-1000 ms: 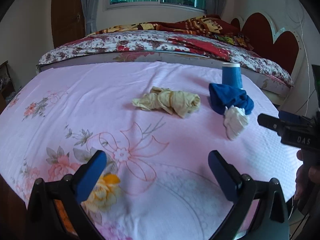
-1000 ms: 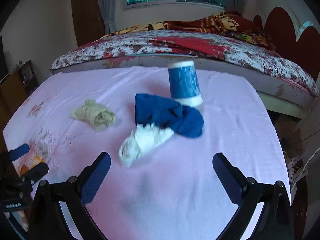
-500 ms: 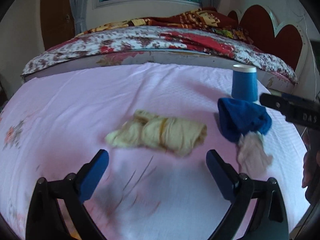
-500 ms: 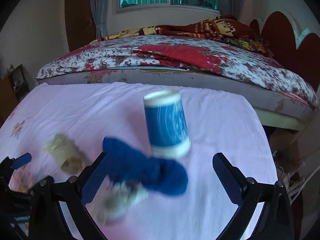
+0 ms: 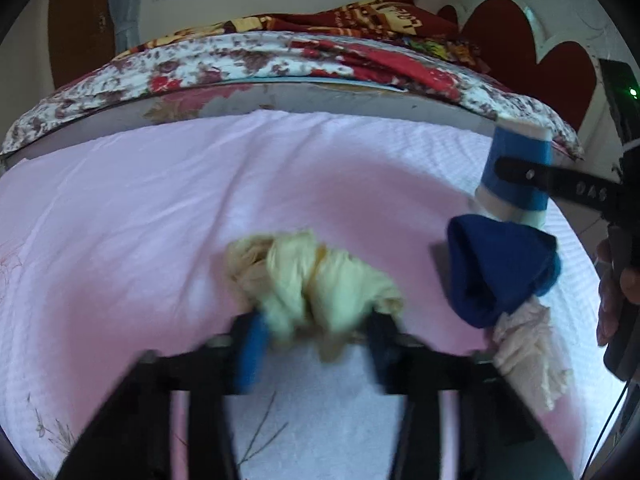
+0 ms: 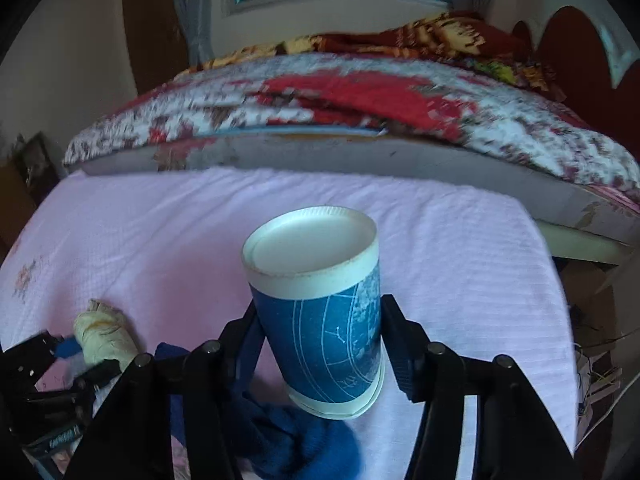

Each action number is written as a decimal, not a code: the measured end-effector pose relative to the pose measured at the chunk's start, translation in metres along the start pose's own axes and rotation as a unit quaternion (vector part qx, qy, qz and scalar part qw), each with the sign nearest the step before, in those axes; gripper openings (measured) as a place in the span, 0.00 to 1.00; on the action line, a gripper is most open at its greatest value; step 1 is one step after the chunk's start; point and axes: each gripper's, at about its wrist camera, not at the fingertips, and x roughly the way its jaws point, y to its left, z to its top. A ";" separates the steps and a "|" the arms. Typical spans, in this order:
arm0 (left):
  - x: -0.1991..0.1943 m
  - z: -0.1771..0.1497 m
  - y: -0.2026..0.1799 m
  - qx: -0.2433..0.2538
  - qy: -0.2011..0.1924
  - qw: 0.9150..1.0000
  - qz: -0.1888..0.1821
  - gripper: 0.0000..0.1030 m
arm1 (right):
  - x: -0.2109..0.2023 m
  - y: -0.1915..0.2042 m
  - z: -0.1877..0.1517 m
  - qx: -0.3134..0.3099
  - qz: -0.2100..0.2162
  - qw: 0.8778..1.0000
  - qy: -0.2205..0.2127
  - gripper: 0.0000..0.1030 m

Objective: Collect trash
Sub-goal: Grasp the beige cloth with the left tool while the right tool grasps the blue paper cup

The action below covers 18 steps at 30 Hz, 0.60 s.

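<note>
My left tool (image 5: pixel 314 334) has just been closing and its blue pads now pinch the near end of the crumpled yellowish cloth wad (image 5: pixel 308 276), a soft, wrinkly bundle bulging out ahead of the tips. My right tool (image 6: pixel 320 344) has also been closing, and its jaws sit against both sides of the blue paper cup (image 6: pixel 320 320). The cup stands upside down and tilted a bit, with a white rim band and faint white line print on smooth card.

The left view shows what the right can't: just right of the wad lies a dark blue fabric lump (image 5: pixel 496 272) with a pale crumpled tissue (image 5: pixel 528 348) sticking out beneath it, and the cup beyond with one right finger across it. The right view only catches the blue fabric below the cup, plus the left tool on the wad far left.

Everything sits on a pink ribbed bedsheet (image 6: pixel 460 248) with floral print. There's plenty of bare sheet ahead and left of the left tool. Right of the cup the sheet's edge drops off fairly near. Beyond is a bed with a floral quilt (image 6: pixel 360 104).
</note>
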 end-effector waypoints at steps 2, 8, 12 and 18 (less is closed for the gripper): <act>-0.012 -0.002 -0.005 0.008 -0.015 1.000 0.003 0.35 | -0.013 -0.011 -0.001 0.015 0.004 1.000 -0.013 0.56; -0.041 -0.003 -0.015 0.010 -0.052 0.999 -0.001 0.31 | -0.057 -0.042 -0.010 0.032 0.008 0.999 -0.032 0.56; -0.059 -0.009 -0.025 0.004 -0.060 0.998 -0.013 0.29 | -0.086 -0.047 -0.027 0.023 0.007 0.999 -0.038 0.56; -0.083 -0.027 -0.050 0.009 -0.065 0.997 -0.028 0.29 | -0.140 -0.049 -0.062 0.014 0.005 0.998 -0.054 0.56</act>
